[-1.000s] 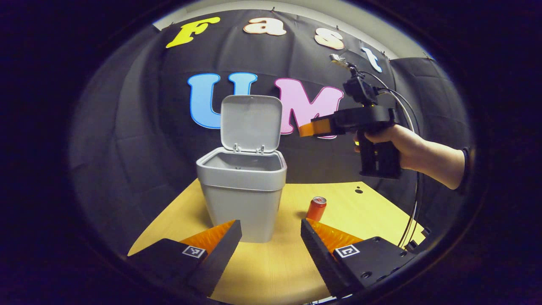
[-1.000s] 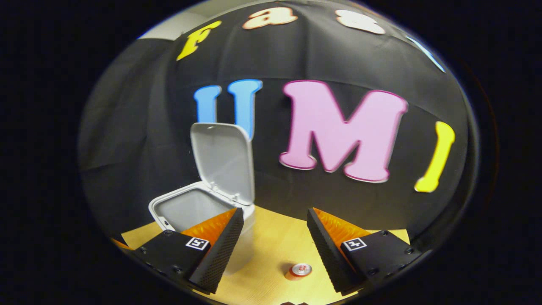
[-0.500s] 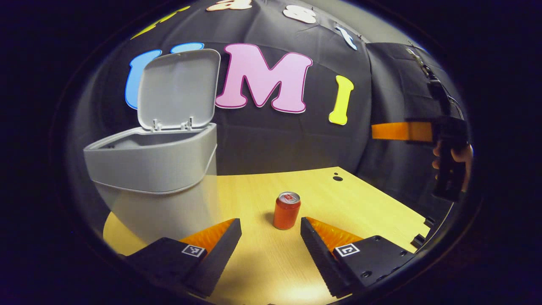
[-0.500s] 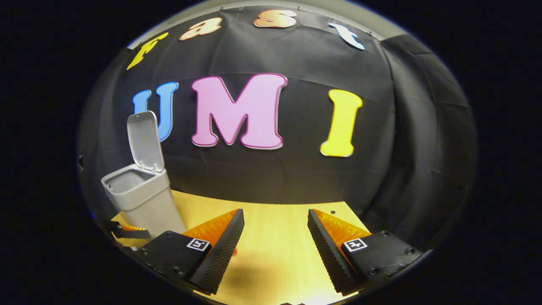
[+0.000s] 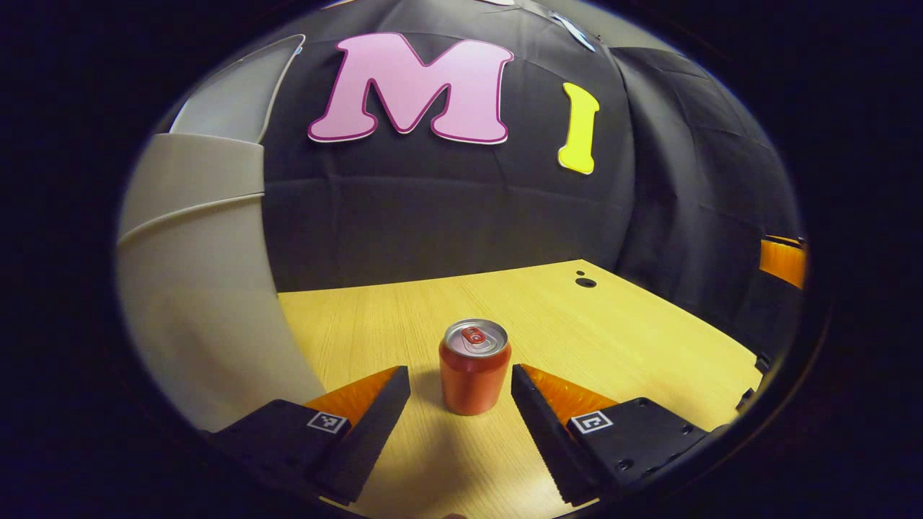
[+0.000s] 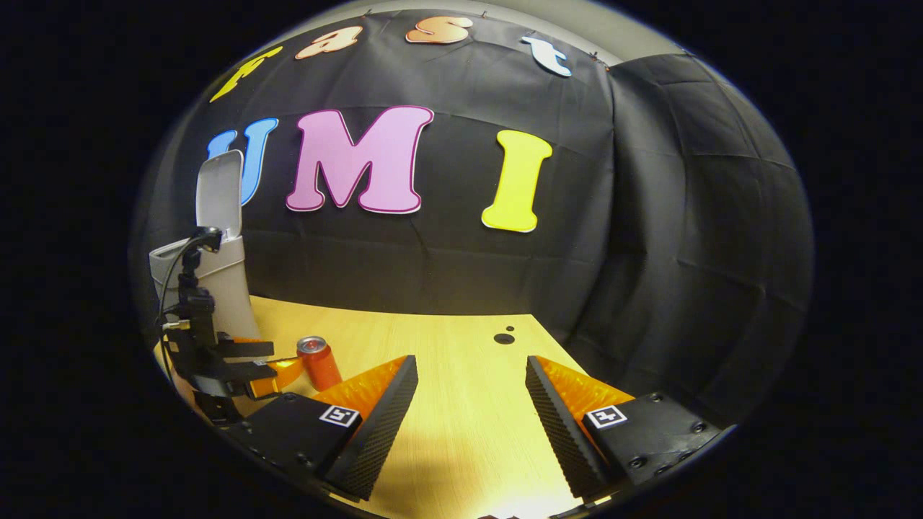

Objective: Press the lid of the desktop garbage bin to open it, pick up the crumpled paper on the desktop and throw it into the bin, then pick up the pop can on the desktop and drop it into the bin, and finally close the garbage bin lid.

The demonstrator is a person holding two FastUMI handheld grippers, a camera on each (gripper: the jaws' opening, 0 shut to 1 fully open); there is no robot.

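Red pop can (image 5: 474,367) is standing upright on the surface (image 5: 613,324) between the released left gripper (image 5: 461,393) fingers, not yet grasped, while the released right gripper (image 6: 469,407) is idling; the bin lid (image 6: 218,191) is standing open, awaiting closure.

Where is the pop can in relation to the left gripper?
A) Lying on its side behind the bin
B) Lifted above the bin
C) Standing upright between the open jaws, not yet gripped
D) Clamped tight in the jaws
C: the pop can stands upright on the table, with the left gripper jaws open on either side and gaps showing.
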